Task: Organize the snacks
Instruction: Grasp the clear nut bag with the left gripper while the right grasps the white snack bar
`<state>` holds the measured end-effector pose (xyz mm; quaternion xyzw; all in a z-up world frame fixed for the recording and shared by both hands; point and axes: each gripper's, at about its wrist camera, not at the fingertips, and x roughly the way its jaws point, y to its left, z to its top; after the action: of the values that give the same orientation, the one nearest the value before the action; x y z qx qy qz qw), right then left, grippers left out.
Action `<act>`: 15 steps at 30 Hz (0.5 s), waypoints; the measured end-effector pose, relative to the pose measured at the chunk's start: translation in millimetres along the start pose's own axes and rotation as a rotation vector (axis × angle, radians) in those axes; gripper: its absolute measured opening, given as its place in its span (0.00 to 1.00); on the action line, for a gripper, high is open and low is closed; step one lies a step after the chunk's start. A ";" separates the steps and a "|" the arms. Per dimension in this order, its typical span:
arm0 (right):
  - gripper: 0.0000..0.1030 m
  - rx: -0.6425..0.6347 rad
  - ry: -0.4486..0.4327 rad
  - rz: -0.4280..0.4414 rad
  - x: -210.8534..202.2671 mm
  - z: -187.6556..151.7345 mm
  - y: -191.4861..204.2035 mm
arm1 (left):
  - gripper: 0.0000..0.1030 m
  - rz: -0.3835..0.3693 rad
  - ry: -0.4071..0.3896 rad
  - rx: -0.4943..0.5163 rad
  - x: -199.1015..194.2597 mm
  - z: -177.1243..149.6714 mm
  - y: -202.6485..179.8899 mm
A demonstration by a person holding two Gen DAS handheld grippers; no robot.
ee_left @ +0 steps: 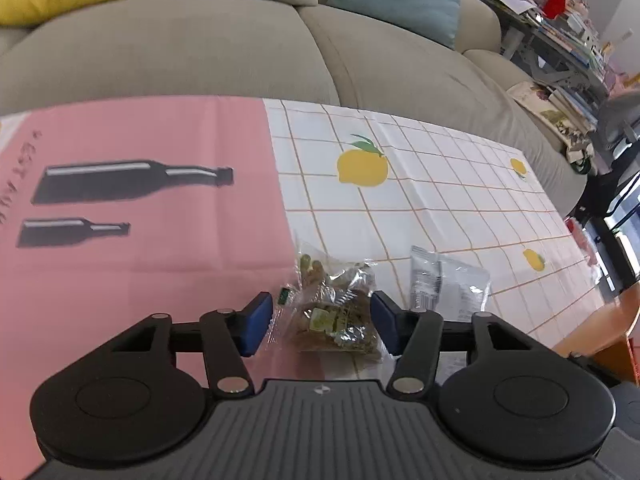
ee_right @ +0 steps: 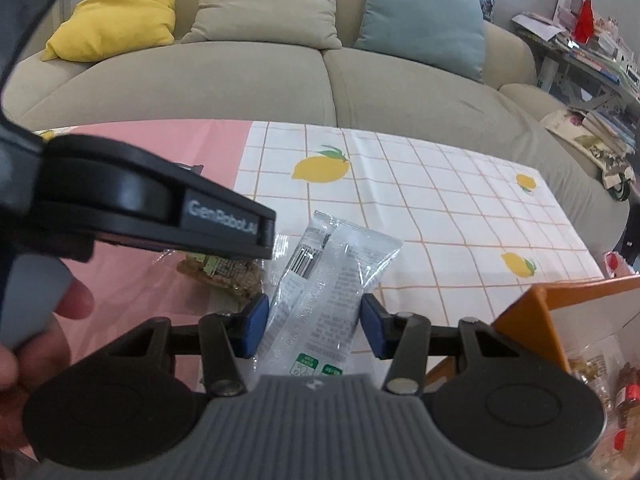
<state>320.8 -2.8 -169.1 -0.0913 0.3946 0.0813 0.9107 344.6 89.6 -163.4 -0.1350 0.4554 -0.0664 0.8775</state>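
Silver snack packet (ee_right: 320, 296) pinched in right tongs (ee_right: 314, 326); left tongs (ee_left: 322, 322) open around clear snack bag (ee_left: 340, 312).

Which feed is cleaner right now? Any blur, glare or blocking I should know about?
Left wrist: sharp on the clear snack bag, tablecloth soft towards the edges, sofa bowed by the fisheye. Right wrist: silver packet readable with light glare, but the left gripper's body and a blurred hand block the left side.

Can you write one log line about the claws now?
left claw: around clear snack bag, grip unclear | right claw: shut on silver packet
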 end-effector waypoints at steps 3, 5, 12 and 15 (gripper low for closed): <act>0.47 0.006 0.012 0.009 3.2 0.3 -1.4 | 0.46 -0.002 -0.004 0.011 0.8 -2.0 -1.9; 0.47 0.009 0.020 0.012 4.7 -0.7 -0.7 | 0.43 -0.004 -0.006 0.009 0.4 -4.5 -1.9; 0.48 0.010 0.042 0.018 3.2 -4.5 -0.3 | 0.28 0.004 -0.026 -0.021 -20.0 -14.9 -0.1; 0.48 -0.001 0.041 0.024 -2.3 -6.5 0.7 | 0.27 0.035 -0.041 -0.013 -36.7 -23.9 -0.7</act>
<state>314.5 -3.8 -171.9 -0.0884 0.4143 0.0904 0.9013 303.9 93.5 -147.7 -0.1339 0.4399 -0.0454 0.8868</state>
